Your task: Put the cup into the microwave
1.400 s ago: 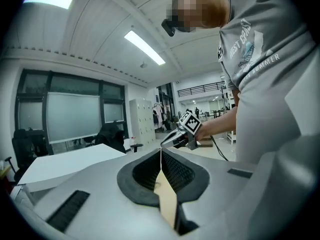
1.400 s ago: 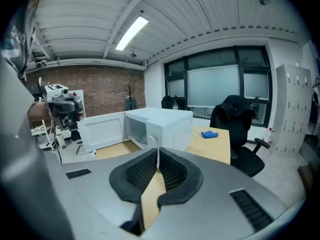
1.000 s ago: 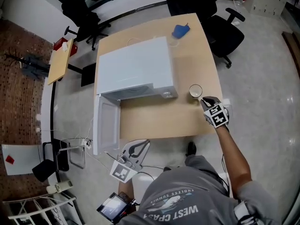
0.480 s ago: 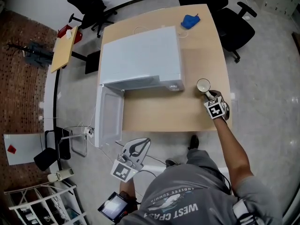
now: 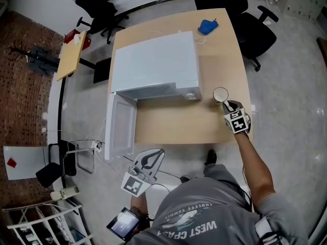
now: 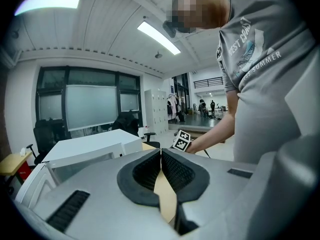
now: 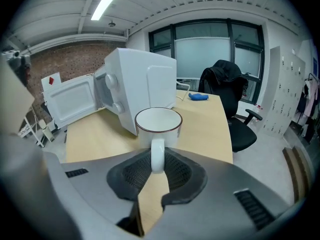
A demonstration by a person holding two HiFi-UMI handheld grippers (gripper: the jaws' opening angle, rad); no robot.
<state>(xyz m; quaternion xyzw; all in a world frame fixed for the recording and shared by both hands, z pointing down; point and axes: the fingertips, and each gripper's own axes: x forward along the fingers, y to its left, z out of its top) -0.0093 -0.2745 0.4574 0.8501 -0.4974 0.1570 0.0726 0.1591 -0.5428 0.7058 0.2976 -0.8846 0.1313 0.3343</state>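
A white cup (image 5: 220,94) with a dark rim stands on the wooden table (image 5: 173,124), to the right of the white microwave (image 5: 153,65). The microwave's door (image 5: 122,126) hangs open past the table's front edge. My right gripper (image 5: 228,106) reaches the cup from the near side. In the right gripper view the cup (image 7: 158,126) shows its handle between the jaws of my right gripper (image 7: 157,159); they are closing and the pads touch it on both sides. My left gripper (image 5: 148,160) is held low in front of the table, with the tips of the left gripper (image 6: 161,151) together and nothing held.
A blue cloth (image 5: 207,27) lies at the table's far right corner. A black office chair (image 5: 255,29) stands beyond it. A small side table (image 5: 69,60) is to the left. The microwave body (image 7: 135,84) is just left of the cup.
My right gripper has come down onto the cup's handle, where before it hung just beside the cup. The left gripper has stayed where it was.
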